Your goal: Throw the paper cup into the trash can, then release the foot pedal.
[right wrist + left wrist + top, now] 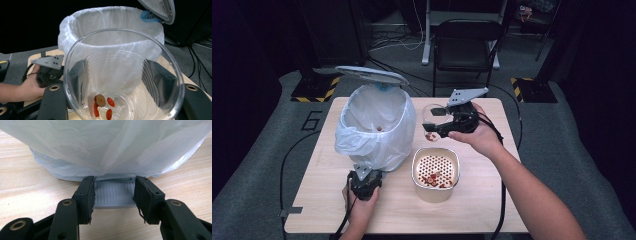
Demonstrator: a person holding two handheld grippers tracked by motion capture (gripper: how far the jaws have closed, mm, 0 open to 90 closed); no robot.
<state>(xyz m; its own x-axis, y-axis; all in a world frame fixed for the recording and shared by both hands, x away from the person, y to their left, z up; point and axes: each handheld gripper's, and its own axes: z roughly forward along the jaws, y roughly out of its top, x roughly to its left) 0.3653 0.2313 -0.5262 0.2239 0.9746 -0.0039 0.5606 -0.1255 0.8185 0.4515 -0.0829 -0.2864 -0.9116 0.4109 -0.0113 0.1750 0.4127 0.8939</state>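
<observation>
A small pedal bin (374,127) lined with a white plastic bag stands on the table's left half, its lid (371,75) tipped up. At the bin's foot my left gripper (364,180) is shut on the grey ribbed pedal (113,201), one pad (88,197) against each side. My right gripper (434,127) is shut on a clear glass cup (432,115), held in the air just right of the bin's rim. Inside the cup (125,75) lie a few red berries (109,102) and a dark round slice. The bin's open mouth (112,17) is right behind the cup.
A cream pot with a perforated insert (435,172) holding red bits stands at the table's (492,210) middle front, below my right hand. A black chair (464,45) and cables are on the floor beyond the far edge.
</observation>
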